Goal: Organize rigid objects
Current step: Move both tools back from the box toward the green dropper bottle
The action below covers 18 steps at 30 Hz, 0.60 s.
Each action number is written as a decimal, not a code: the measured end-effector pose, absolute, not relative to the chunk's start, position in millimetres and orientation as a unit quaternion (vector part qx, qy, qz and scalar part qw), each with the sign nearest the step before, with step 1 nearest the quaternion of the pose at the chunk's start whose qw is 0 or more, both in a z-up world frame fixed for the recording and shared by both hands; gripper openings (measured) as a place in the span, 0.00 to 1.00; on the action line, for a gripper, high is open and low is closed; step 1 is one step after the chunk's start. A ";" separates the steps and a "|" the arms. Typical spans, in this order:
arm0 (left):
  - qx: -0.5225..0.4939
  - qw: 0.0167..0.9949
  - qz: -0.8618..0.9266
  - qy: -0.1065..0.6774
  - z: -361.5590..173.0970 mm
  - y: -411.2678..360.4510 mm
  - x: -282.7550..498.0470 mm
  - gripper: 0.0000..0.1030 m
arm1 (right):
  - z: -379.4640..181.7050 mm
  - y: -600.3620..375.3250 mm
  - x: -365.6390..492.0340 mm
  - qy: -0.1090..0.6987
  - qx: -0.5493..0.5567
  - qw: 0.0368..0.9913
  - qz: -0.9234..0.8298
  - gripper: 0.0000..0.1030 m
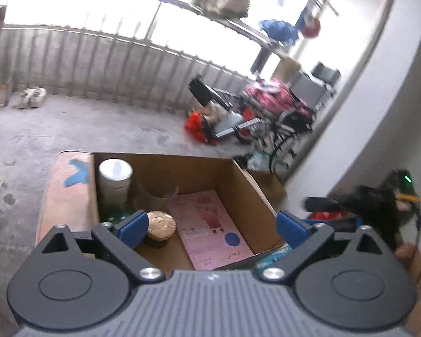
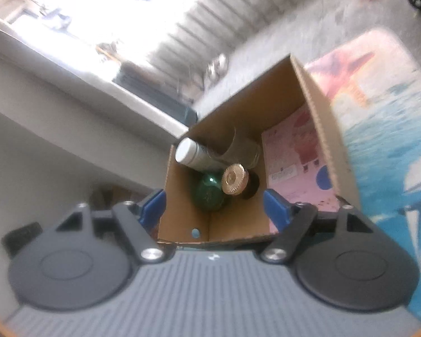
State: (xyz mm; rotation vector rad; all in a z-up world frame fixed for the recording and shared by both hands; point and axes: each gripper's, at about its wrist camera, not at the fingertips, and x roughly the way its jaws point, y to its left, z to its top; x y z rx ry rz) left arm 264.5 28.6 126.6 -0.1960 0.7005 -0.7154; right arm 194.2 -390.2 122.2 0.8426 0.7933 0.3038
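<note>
— Bare concrete floor point(image 1: 70, 129), a railing along the far side with bright daylight behind it, laundry hanging overhead. What sits on the floor?

— An open cardboard box point(image 1: 255, 193), next to a mat point(image 1: 67, 196) printed in pink and blue. The right wrist view shows the same mat point(image 2: 384, 129) lying against the box's side wall.

— And inside the box?

— A white-capped bottle point(image 1: 115, 179) stands in the far left corner. Beside it is a clear glass jar point(image 1: 157, 193), and nearer the camera a dark jar with a ribbed gold lid point(image 1: 160, 224). A pink printed sheet point(image 1: 210, 224) lies flat on the bottom. From the right wrist view a dark green round object point(image 2: 209, 195) also shows, just beside the gold lid point(image 2: 234, 179) and below the bottle point(image 2: 190, 154).

— The left gripper point(image 1: 210, 224)?

— Its blue-padded jaws stand wide apart above the box, with nothing between them. Nothing is gripped.

— The right gripper point(image 2: 213, 205)?

— Also spread wide and empty, hanging over the near edge of the box point(image 2: 238, 118). It appears at the right edge of the left wrist view too, blurred, with a green light on it.

— Anything else around?

— A heap of clutter point(image 1: 266, 112) by the far wall: something pink, something red, a wheeled frame. Too blurred to name further.
</note>
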 end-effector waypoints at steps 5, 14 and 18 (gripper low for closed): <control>-0.112 0.880 -0.317 0.334 117.0 52.0 234.4 0.97 | 140.8 -394.9 132.0 0.316 0.385 0.860 0.112 0.80; -0.110 0.902 -0.253 0.331 85.3 65.2 182.7 1.00 | 150.7 -352.5 30.0 0.260 0.264 0.929 -0.016 0.84; -0.100 0.908 -0.244 0.325 74.6 61.8 159.8 1.00 | 160.5 -315.5 5.5 0.264 0.170 0.949 -0.041 0.95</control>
